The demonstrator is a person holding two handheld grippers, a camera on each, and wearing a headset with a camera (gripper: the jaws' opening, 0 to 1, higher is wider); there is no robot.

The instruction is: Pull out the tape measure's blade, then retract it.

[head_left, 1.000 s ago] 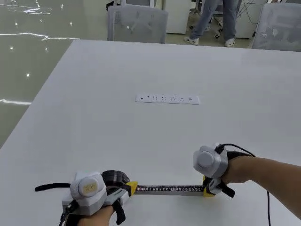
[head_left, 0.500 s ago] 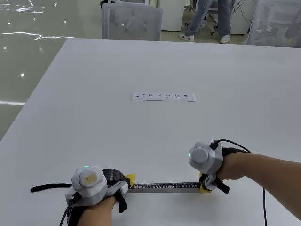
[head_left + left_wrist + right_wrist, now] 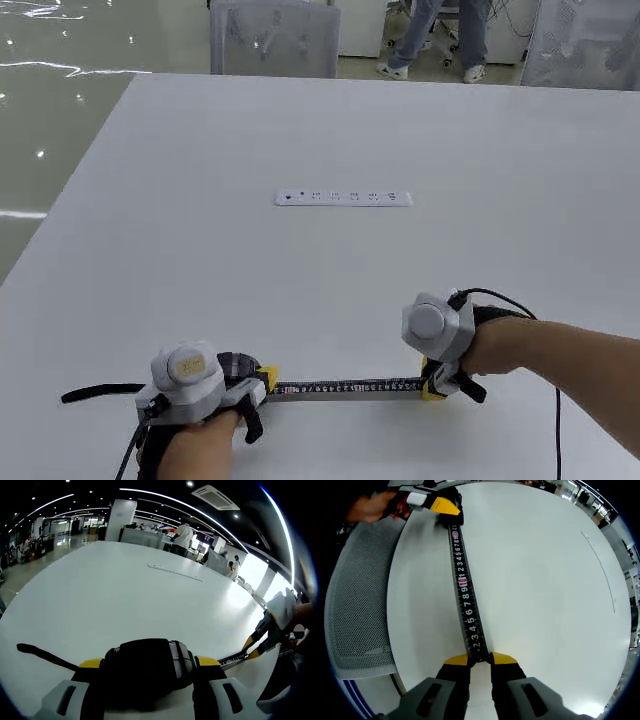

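Observation:
A black and yellow tape measure case (image 3: pixel 240 368) lies near the table's front edge, and my left gripper (image 3: pixel 246 388) is shut on it. In the left gripper view the case (image 3: pixel 147 655) sits between the yellow-tipped jaws of the left gripper (image 3: pixel 149 676). The blade (image 3: pixel 345 385) is drawn out flat along the table to the right. My right gripper (image 3: pixel 432 388) is shut on the blade's end. The numbered blade (image 3: pixel 464 592) runs away from the right gripper (image 3: pixel 479 659) to the case (image 3: pixel 444 505).
A white power strip (image 3: pixel 343 198) lies flat at mid-table, well beyond the grippers. A grey mesh chair (image 3: pixel 272 38) stands at the table's far edge, and a person's legs (image 3: pixel 430 30) are behind it. The white table (image 3: pixel 200 230) has its left edge by a shiny floor.
The head camera has tilted, shifting the whole picture. Both grippers keep their holds, and the drawn-out length of blade looks about the same.

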